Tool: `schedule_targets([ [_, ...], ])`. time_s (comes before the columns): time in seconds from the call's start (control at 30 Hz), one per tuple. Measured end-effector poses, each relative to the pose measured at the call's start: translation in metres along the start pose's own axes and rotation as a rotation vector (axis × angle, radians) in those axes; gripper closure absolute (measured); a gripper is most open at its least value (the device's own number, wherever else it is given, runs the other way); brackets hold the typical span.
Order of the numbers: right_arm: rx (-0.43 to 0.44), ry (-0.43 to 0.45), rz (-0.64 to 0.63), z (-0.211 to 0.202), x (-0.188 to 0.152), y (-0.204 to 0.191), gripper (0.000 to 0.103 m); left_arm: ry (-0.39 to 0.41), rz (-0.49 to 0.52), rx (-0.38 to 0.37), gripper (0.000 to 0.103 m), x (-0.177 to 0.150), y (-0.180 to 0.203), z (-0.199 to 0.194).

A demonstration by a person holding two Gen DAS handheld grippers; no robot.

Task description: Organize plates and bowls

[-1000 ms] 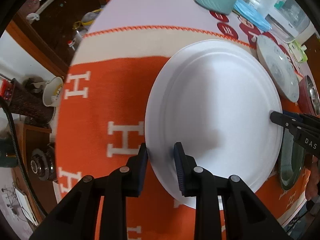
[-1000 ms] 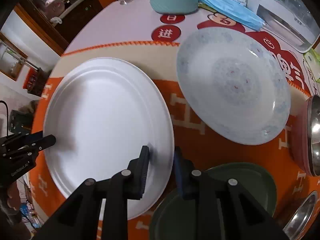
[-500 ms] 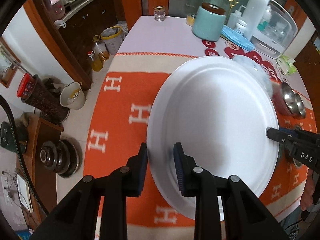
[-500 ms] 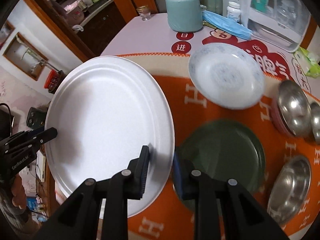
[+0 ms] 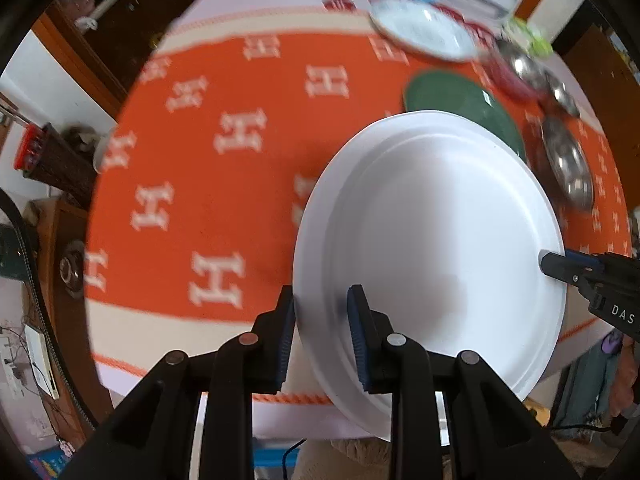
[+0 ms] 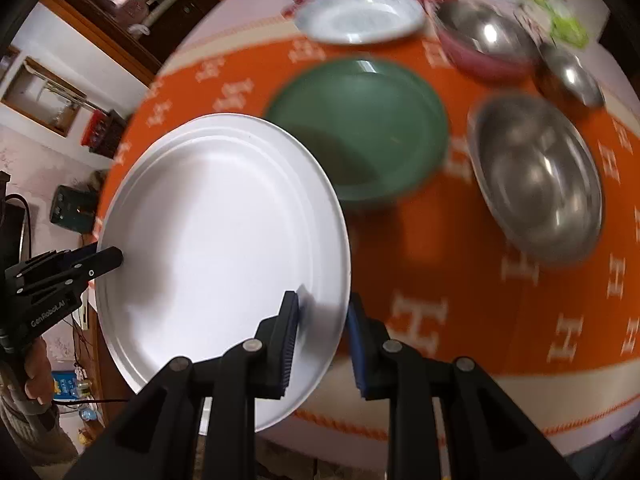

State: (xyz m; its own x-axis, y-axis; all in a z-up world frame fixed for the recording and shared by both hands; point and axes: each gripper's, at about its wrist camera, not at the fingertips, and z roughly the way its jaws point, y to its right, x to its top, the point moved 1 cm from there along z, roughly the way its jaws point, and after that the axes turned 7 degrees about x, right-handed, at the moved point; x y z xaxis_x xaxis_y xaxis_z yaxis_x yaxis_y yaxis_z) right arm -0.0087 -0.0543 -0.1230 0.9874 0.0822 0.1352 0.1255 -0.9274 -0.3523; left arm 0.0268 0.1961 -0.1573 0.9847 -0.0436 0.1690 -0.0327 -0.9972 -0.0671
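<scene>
Plate (image 5: 432,240), big, white and round, with a stepped rim and a bare matte face, up off the tabletop (image 5: 224,28) and held between both grippers, out over the near edge of the orange cloth (image 5: 240,92)! The left view gives the wide sweep of that cloth with its white H marks and the floor clutter off to the left, and it catches only a slice of the green plate (image 5: 456,92) peeking out behind the white one. Swing to the right view and that green plate (image 6: 360,124) lies whole on the cloth, just beyond the white plate (image 6: 216,248), with a large steel bowl (image 6: 536,176) beside it, a pink-walled steel bowl (image 6: 484,40) and a small steel bowl (image 6: 568,76) farther back, and a pale patterned plate (image 6: 360,18) at the far side, all motion-blurred. That view also shows a hand (image 6: 38,376) wrapped round the left gripper's handle. Now the grips: the left gripper (image 5: 320,304) has the plate's left rim between its blue pads, jaws narrow and pinching it; from the right view the same gripper (image 6: 108,258) bites the far edge. The right gripper (image 6: 322,312) straddles the opposite rim, one finger (image 6: 290,324) on the plate's face, the other outside the edge, pinching the rim; in the left view it (image 5: 550,266) reaches in from the right onto the rim.
</scene>
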Motion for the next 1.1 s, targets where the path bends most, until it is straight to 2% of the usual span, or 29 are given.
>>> schedule_targets([
  [0.17, -0.009, -0.055, 0.005, 0.018, -0.03, 0.014, 0.079, -0.045, -0.017, 0.003, 0.078, -0.022, 0.013, 0.026],
  [0.43, 0.007, -0.085, -0.045, 0.039, -0.038, 0.0, 0.079, -0.062, -0.082, 0.067, 0.077, -0.031, -0.001, 0.041],
  [0.67, -0.001, -0.081, -0.07, 0.042, -0.032, -0.001, 0.079, -0.07, -0.111, 0.088, 0.076, -0.024, -0.012, 0.045],
  [0.83, 0.013, -0.106, -0.057, 0.051, -0.02, -0.005, 0.079, -0.073, -0.104, 0.111, 0.076, -0.018, -0.014, 0.043],
  [1.03, -0.009, -0.112, -0.063, 0.056, -0.014, -0.013, 0.079, -0.099, -0.107, 0.101, 0.076, -0.015, -0.022, 0.04],
  [1.1, -0.015, -0.105, -0.076, 0.054, -0.015, -0.015, 0.078, -0.088, -0.09, 0.12, 0.076, -0.015, -0.019, 0.034],
])
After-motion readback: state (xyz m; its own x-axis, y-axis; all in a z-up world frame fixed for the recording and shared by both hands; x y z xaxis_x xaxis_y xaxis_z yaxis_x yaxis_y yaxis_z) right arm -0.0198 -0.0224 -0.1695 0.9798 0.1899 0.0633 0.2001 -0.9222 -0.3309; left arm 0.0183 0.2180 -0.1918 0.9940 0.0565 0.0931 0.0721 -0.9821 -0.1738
